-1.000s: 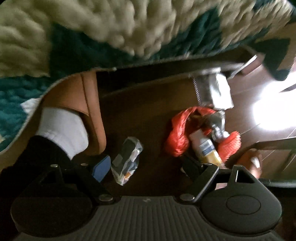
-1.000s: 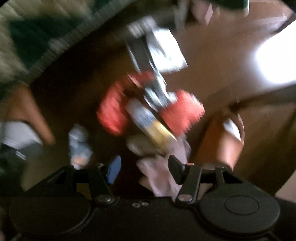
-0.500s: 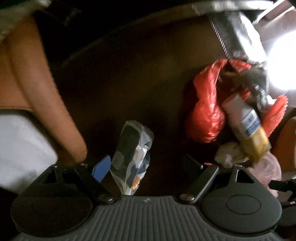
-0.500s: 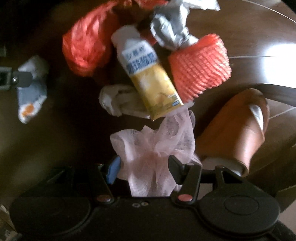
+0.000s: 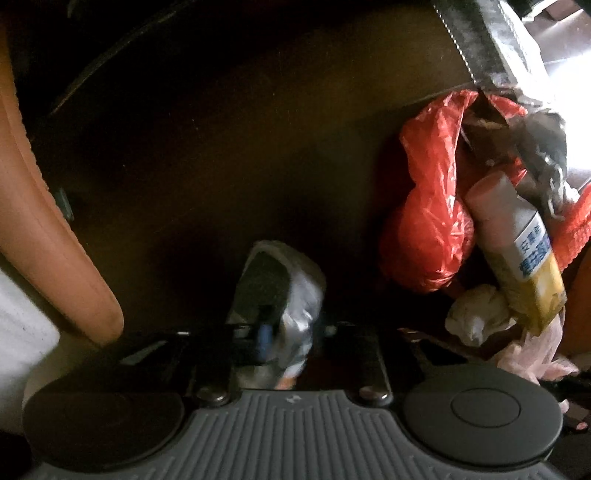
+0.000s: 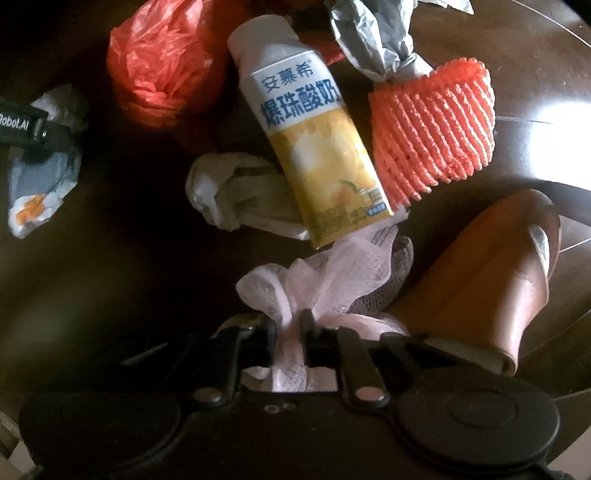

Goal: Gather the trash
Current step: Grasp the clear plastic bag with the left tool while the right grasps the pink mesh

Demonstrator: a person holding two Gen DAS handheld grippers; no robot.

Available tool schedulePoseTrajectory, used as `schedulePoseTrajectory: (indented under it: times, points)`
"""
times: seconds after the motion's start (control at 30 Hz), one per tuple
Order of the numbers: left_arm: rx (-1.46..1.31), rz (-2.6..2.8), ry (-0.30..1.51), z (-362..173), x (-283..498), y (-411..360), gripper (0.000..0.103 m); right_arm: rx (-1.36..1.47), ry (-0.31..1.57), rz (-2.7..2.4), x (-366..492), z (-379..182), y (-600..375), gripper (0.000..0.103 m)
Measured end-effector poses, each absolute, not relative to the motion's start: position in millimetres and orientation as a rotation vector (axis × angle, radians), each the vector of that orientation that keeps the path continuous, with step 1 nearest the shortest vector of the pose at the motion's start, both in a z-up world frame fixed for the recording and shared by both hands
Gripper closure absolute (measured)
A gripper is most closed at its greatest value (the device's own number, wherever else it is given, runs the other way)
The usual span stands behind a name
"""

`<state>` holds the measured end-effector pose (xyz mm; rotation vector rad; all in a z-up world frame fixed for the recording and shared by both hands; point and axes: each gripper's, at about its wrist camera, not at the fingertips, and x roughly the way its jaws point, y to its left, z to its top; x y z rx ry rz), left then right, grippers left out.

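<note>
Trash lies on a dark wooden floor. My left gripper [image 5: 290, 338] is shut on a crumpled silvery plastic wrapper [image 5: 295, 295]; the wrapper also shows in the right wrist view [image 6: 40, 173] with the left gripper's finger on it. My right gripper [image 6: 291, 332] is shut on a pale pink foam net [image 6: 325, 280]. Beyond it lie a yellow and white yogurt bottle [image 6: 314, 147], a white crumpled tissue [image 6: 236, 195], a red plastic bag [image 6: 166, 66], an orange foam net [image 6: 436, 133] and grey crumpled foil [image 6: 373, 33].
An orange slipper [image 6: 480, 273] stands just right of my right gripper. Another orange slipper with a white sock [image 5: 48, 236] is at the left of the left wrist view. A silver foil bag [image 5: 491, 44] lies at the far right there.
Both grippers moved down toward the floor. The left closed on the silvery wrapper and the right closed on the pink foam net.
</note>
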<state>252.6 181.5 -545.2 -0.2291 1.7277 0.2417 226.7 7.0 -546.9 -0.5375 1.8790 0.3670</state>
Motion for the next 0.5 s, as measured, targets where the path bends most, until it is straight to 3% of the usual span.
schedulePoseTrajectory:
  times: [0.3,0.5]
  points:
    - [-0.299,0.226,1.661,-510,253,173,0.096,-0.535,1.815,0.348,238,-504,15,0.101]
    - [-0.346,0.260,1.570,-451,254,180,0.096,-0.441,1.720,0.320,263,-447,10,0.101]
